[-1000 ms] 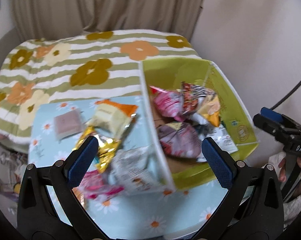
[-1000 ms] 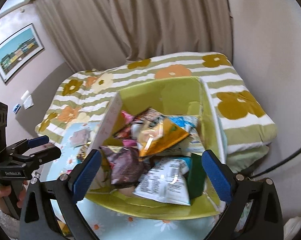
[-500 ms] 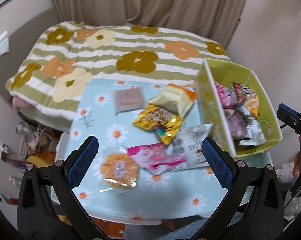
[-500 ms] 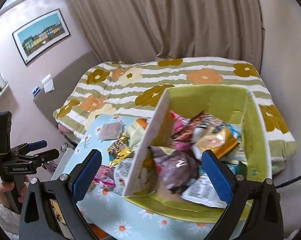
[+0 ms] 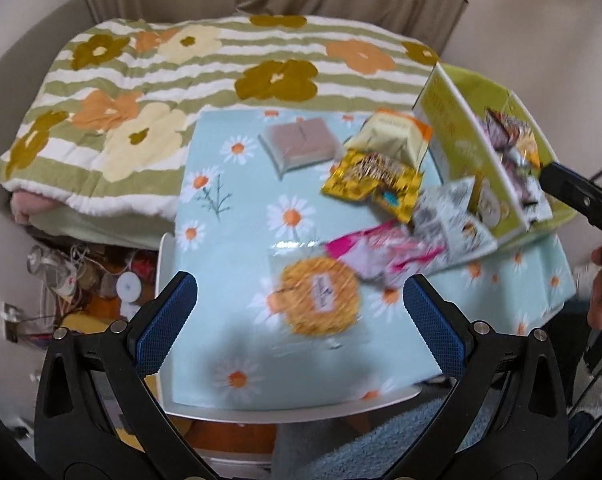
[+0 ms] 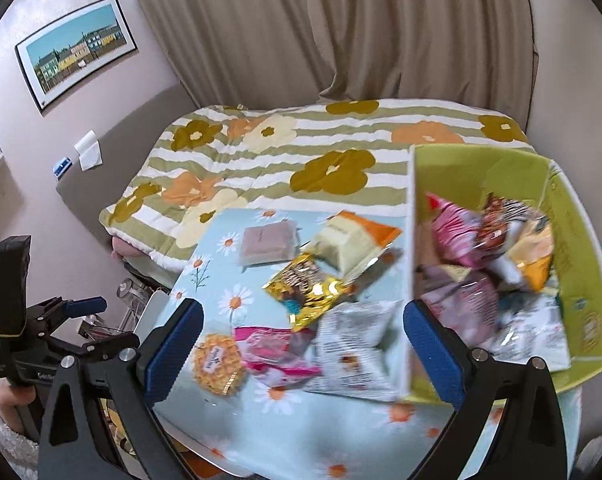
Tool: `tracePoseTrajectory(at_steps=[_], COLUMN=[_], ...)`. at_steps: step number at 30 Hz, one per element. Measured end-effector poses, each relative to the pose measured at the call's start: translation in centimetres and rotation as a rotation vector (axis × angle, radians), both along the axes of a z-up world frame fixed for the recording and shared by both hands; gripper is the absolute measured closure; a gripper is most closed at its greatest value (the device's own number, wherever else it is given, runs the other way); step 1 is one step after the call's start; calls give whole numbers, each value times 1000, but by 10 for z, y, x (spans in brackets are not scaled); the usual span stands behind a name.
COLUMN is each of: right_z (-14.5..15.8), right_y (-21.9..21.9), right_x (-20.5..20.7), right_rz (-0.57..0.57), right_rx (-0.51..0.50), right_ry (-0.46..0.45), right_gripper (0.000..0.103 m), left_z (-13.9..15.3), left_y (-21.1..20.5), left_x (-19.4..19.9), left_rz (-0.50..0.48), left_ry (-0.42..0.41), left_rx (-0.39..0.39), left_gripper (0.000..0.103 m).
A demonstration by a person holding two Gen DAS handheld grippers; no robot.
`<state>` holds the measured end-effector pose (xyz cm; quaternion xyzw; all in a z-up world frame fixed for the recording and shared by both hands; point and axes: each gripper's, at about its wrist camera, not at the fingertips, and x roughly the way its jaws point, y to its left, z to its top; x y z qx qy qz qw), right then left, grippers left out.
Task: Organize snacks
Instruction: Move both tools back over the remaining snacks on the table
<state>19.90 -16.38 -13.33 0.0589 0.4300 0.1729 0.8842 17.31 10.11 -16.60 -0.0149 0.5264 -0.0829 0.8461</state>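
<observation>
My left gripper (image 5: 300,308) is wide open over the round orange cookie pack (image 5: 319,301). Right of that lie the pink packet (image 5: 385,252) and gold packet (image 5: 372,182). My right gripper (image 6: 303,342) is wide open too, beside the full green box (image 6: 587,248).

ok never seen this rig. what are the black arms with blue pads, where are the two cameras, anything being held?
No robot: a person holds a handheld claw in each hand, each with a fisheye camera looking along its blue-padded fingers. One view is from the left claw, the other from the right claw. Both are open and empty. On the daisy-print table lie loose snacks: a round waffle pack, a pink packet, a gold packet and a brown bar. More snacks fill the green box.
</observation>
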Motion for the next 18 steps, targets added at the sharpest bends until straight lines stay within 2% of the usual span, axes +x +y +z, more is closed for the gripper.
tracePoseTrajectory(at_steps=[6,10,18], right_z=[-25,-47,-88], right_y=[41,56,78], right_x=[-5,-6,1], right_rz=[4,48,216], right_rx=[-11,-27,-169], right_ry=[24,40,53], right_gripper=[3,3,4], left_z=[-30,-60,-107], left_y=[19,18,0], left_x=[-3,-4,-4], left_rz=[-67,-104,-131], left_ry=[54,118,184], left_rx=[-21,-56,-88], left_gripper=[1,1,1])
